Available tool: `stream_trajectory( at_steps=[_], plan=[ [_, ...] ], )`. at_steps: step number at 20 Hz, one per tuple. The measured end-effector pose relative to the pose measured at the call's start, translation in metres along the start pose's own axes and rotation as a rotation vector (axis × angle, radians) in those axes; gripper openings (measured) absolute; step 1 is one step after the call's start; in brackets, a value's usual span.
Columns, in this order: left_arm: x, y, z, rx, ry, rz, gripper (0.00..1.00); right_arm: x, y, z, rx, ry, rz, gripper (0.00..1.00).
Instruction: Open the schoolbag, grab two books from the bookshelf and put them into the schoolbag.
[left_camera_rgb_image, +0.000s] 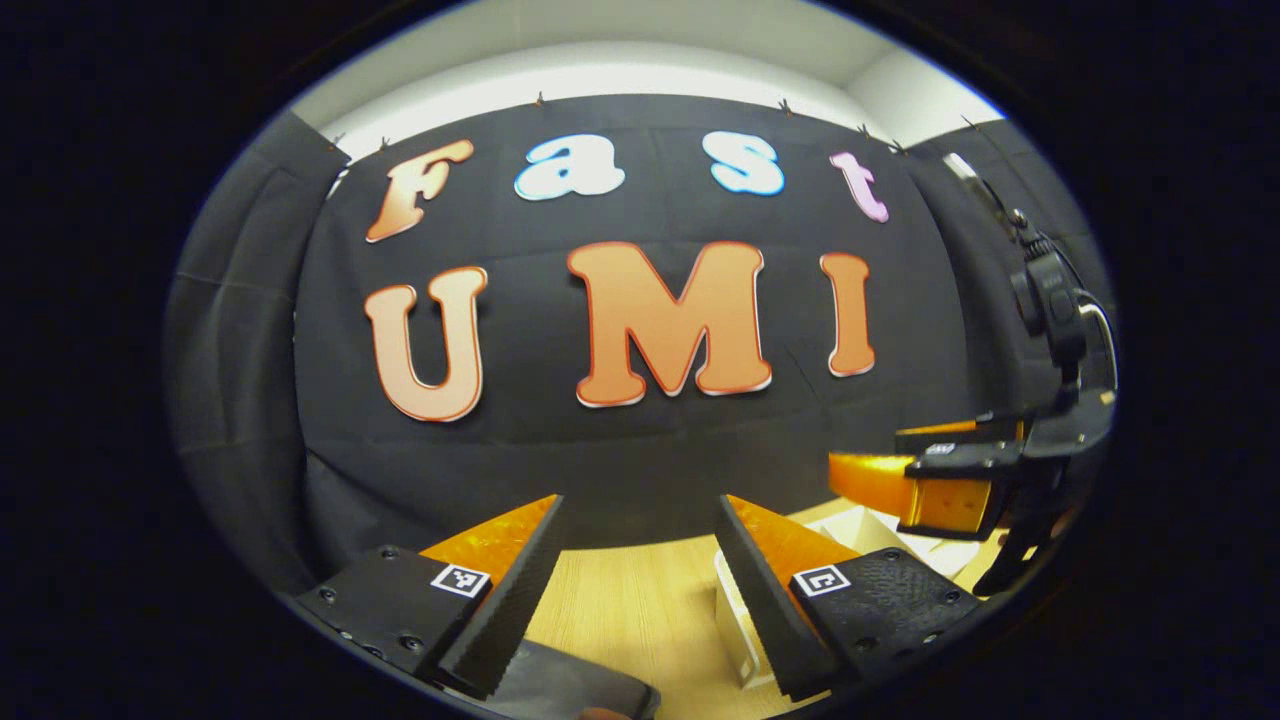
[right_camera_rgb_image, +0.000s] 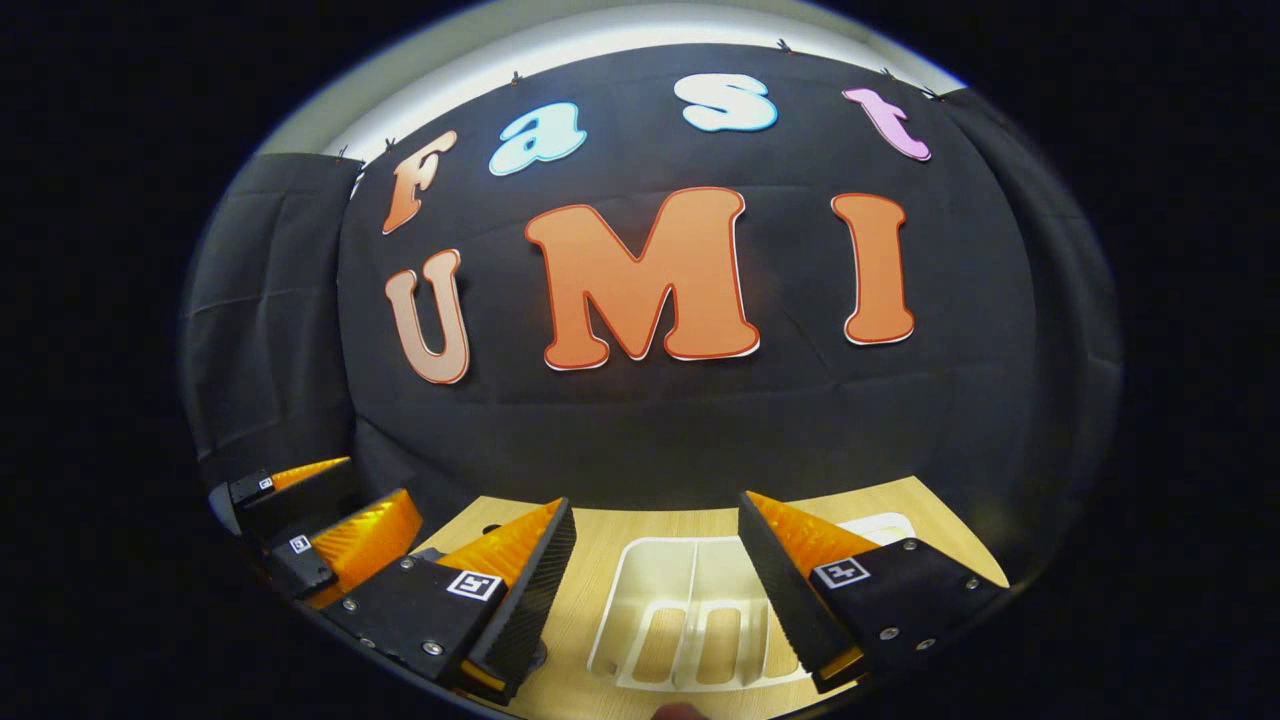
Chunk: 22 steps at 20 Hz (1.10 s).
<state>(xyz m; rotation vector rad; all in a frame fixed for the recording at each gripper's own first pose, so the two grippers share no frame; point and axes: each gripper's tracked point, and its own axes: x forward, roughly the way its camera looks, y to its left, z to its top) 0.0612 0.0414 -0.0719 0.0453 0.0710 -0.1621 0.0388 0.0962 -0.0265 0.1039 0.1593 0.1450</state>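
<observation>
In the left gripper view my left gripper (left_camera_rgb_image: 640, 505) is open, with nothing between its fingers, held above a light wooden table (left_camera_rgb_image: 620, 600). A white slotted bookshelf (left_camera_rgb_image: 735, 625) shows behind its right finger. A dark rounded thing (left_camera_rgb_image: 570, 690), perhaps the schoolbag, lies at the very bottom. My right gripper (left_camera_rgb_image: 870, 455) hovers at the right, open. In the right gripper view my right gripper (right_camera_rgb_image: 655, 502) is open over the white bookshelf (right_camera_rgb_image: 690, 610), whose slots show the wood below. The left gripper (right_camera_rgb_image: 380, 483) hangs open at the lower left.
The booth's black cloth wall (right_camera_rgb_image: 700, 430) rises right behind the table's (right_camera_rgb_image: 600, 525) far edge and wraps round both sides. A black stand with a cable (left_camera_rgb_image: 1050, 300) stands at the right above the right gripper.
</observation>
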Motion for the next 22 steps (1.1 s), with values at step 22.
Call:
stream_trajectory(
  at_steps=[22],
  plan=[
    [0.007,0.049,0.037,-0.086,-0.141,0.008,0.94,-0.024,0.034,0.023,-0.12,-0.149,-0.12,0.97]
  ],
)
